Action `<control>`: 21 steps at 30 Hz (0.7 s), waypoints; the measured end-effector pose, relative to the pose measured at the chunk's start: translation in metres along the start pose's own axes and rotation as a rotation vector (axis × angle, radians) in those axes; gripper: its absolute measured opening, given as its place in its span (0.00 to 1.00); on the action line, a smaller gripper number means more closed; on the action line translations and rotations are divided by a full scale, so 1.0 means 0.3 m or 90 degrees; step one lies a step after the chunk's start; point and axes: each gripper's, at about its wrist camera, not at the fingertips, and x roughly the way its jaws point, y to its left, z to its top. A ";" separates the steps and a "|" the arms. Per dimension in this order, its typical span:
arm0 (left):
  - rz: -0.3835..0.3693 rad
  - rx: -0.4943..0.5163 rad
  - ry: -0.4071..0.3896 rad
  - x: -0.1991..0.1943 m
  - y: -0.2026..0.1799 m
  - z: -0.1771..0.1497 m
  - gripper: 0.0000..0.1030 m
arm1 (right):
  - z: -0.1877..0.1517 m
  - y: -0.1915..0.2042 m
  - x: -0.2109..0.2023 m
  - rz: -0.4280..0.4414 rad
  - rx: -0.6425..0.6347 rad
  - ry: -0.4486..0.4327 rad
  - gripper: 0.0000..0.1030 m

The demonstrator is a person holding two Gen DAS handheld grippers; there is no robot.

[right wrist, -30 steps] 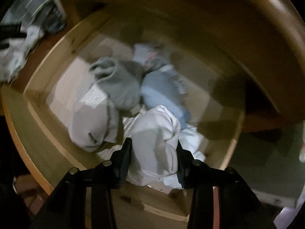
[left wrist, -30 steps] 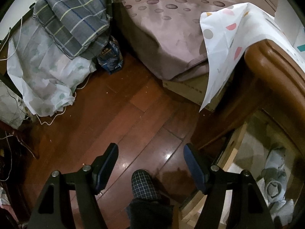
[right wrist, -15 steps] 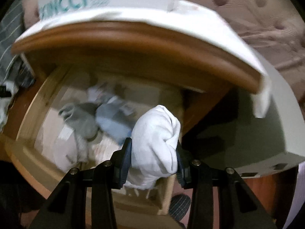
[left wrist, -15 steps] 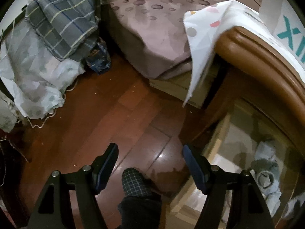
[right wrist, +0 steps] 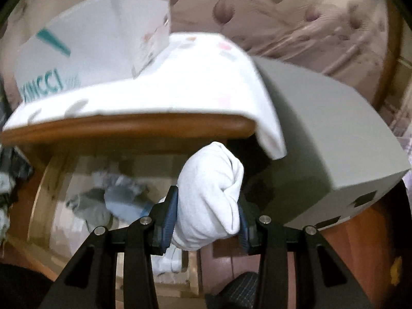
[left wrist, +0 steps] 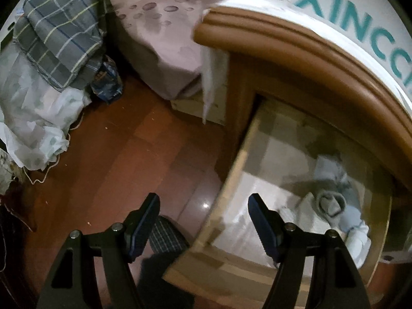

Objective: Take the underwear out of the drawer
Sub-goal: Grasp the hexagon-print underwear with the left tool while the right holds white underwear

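My right gripper (right wrist: 207, 207) is shut on a rolled white underwear bundle (right wrist: 209, 193) and holds it above the right side of the open wooden drawer (right wrist: 42, 188). Grey and light blue rolled garments (right wrist: 116, 202) lie inside the drawer. In the left wrist view the drawer (left wrist: 231, 180) sits at lower right with the same rolled garments (left wrist: 334, 206) in it. My left gripper (left wrist: 203, 216) is open and empty, above the drawer's left front corner and the floor.
A white XINCCI box (right wrist: 85, 51) stands on the cloth-covered nightstand top (right wrist: 164, 95). A grey box (right wrist: 334, 139) is to the right. The bed (left wrist: 164, 25), plaid bedding (left wrist: 59, 31) and my slippered foot (left wrist: 167, 237) on the wooden floor (left wrist: 116, 154) are to the left.
My right gripper has lifted the white bundle up out of the drawer toward the nightstand top. My left gripper has swung right, bringing the drawer more into view.
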 end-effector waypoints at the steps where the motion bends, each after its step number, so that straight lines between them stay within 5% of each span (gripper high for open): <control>1: -0.001 0.004 0.003 0.001 -0.019 -0.013 0.71 | 0.002 -0.007 -0.006 -0.005 0.003 -0.005 0.36; 11: -0.109 0.008 0.172 0.077 -0.232 -0.110 0.71 | 0.014 -0.079 -0.017 -0.001 0.058 -0.021 0.36; 17: -0.077 -0.019 0.203 0.123 -0.323 -0.116 0.72 | 0.024 -0.120 -0.036 -0.012 0.072 -0.041 0.36; 21: -0.102 -0.034 0.217 0.136 -0.359 -0.119 0.72 | 0.027 -0.155 -0.035 -0.006 0.093 -0.039 0.36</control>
